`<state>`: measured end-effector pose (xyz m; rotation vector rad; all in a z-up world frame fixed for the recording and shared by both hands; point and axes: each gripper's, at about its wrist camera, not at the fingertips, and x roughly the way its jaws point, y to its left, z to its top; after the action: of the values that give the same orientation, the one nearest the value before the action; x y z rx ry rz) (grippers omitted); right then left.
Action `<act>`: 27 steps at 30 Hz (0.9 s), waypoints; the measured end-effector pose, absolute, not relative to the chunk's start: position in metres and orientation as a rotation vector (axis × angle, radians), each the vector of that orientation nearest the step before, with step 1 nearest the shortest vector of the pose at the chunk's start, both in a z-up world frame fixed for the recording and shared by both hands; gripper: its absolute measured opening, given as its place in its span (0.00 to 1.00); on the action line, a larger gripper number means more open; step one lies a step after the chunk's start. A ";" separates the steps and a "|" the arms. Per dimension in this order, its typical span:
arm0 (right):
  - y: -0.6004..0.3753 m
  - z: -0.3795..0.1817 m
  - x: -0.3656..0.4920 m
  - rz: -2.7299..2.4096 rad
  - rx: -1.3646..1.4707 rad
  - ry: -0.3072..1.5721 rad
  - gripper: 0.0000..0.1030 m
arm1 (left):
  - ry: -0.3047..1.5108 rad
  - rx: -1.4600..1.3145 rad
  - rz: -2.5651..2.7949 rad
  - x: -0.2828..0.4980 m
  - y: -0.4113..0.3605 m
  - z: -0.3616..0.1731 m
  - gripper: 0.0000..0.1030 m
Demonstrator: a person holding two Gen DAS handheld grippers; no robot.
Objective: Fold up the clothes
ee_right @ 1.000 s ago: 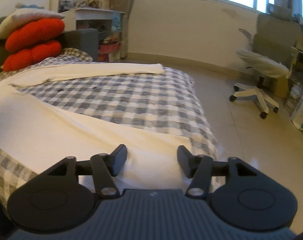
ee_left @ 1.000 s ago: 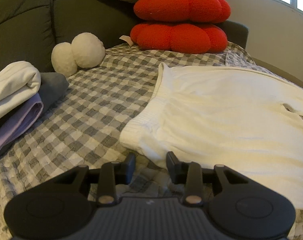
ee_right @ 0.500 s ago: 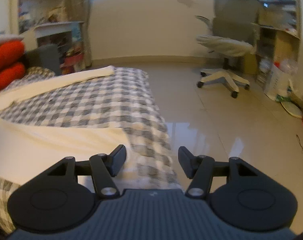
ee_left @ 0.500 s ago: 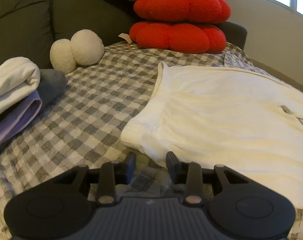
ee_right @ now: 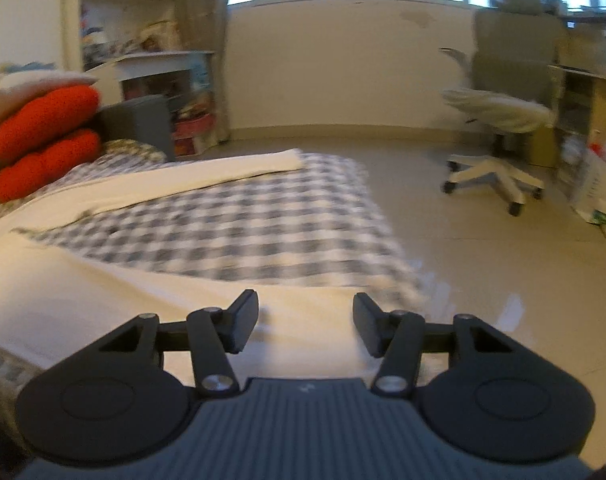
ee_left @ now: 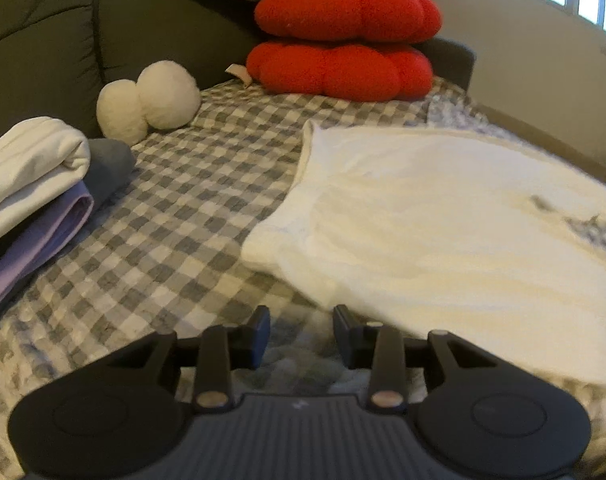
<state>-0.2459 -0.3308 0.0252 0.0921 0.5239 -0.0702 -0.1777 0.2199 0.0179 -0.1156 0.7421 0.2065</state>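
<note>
A cream pair of trousers point(ee_left: 443, 216) lies spread flat on the grey checked bed cover point(ee_left: 183, 208). Its waistband end is near my left gripper point(ee_left: 301, 330), which is open and empty just in front of the near corner of the cloth. In the right wrist view the two cream legs point(ee_right: 115, 284) run apart across the cover point(ee_right: 239, 236), the far one point(ee_right: 207, 176) reaching the bed's far edge. My right gripper point(ee_right: 305, 322) is open and empty above the near leg's end.
A stack of folded clothes point(ee_left: 35, 188), white, lilac and grey, sits at the left. Two white plush balls point(ee_left: 147, 100), red cushions point(ee_left: 343, 40) and a dark sofa back point(ee_left: 63, 48) stand behind. An office chair point(ee_right: 499, 120) and shelves point(ee_right: 143, 40) stand across the floor.
My right gripper swung right toward the floor, then back left over the near trouser leg. My left gripper drew back slightly from the waistband corner. Both stay open.
</note>
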 end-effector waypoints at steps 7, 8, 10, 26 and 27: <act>-0.291 0.019 -0.232 0.014 0.032 0.543 0.54 | 0.704 -0.199 0.158 -0.159 0.210 0.015 0.36; -0.286 0.015 -0.233 0.018 0.010 0.544 0.55 | 0.716 -0.195 0.166 -0.156 0.209 0.009 0.36; -0.280 0.009 -0.235 0.010 -0.034 0.530 0.58 | 0.726 -0.174 0.182 -0.152 0.204 -0.002 0.38; -0.263 -0.004 -0.237 -0.019 -0.012 0.488 1.00 | 0.666 -0.095 0.187 -0.153 0.193 -0.009 0.53; -0.262 -0.005 -0.238 -0.023 -0.013 0.482 1.00 | 0.661 -0.094 0.192 -0.153 0.193 -0.010 0.54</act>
<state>-0.2375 -0.2617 -0.0051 -0.0134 0.4817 -0.0229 -0.1534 0.1930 -0.0099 -0.0940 0.6608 0.1915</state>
